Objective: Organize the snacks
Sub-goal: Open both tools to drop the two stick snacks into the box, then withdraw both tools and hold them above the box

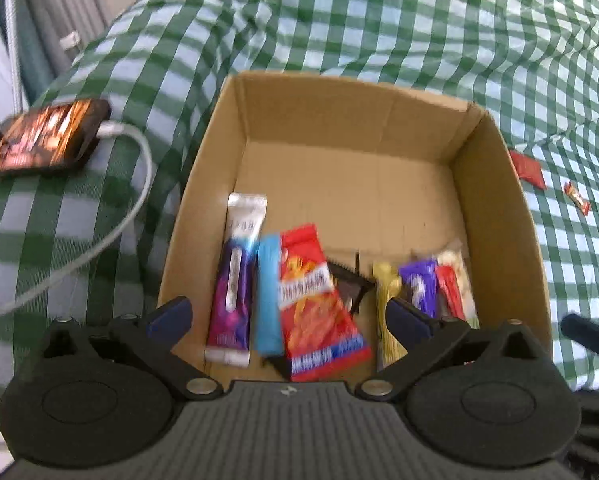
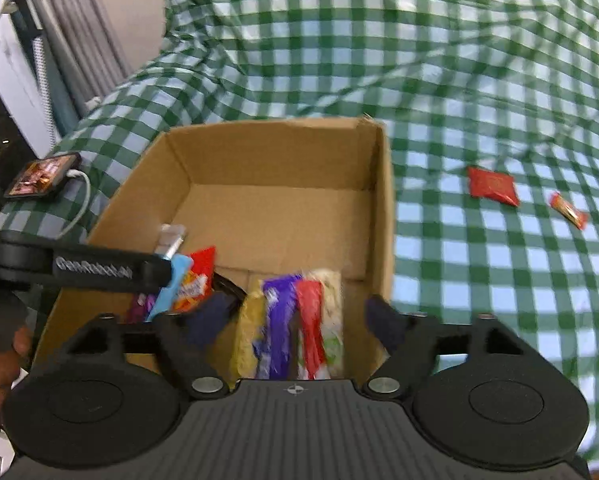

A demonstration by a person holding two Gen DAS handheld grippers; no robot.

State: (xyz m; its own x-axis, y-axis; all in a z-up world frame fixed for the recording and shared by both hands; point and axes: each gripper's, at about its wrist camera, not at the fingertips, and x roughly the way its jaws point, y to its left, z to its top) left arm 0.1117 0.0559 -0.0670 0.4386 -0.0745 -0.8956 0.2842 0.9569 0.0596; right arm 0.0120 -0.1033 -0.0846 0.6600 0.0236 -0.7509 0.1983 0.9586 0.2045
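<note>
Snacks lay mostly inside the open cardboard box [image 1: 495, 216] on the green checked cloth [image 1: 379, 20], crowded along its near wall, with a red packet [image 2: 493, 186] and a small wrapped candy [image 2: 569, 210] loose on the cloth to the right. The long red pouch [image 1: 319, 304] and the purple stick [image 1: 231, 280] looked light, crinkly and slippery, best pinched across their flat middles. The left gripper [image 1: 289, 312] and right gripper [image 2: 295, 320] hovered over them, jaws spread and empty.

Green-checked cloth [image 2: 479, 80]; on it cardboard box [image 2: 381, 200]; phone [image 1: 45, 136]; two red snack packets [image 2: 493, 186].
</note>
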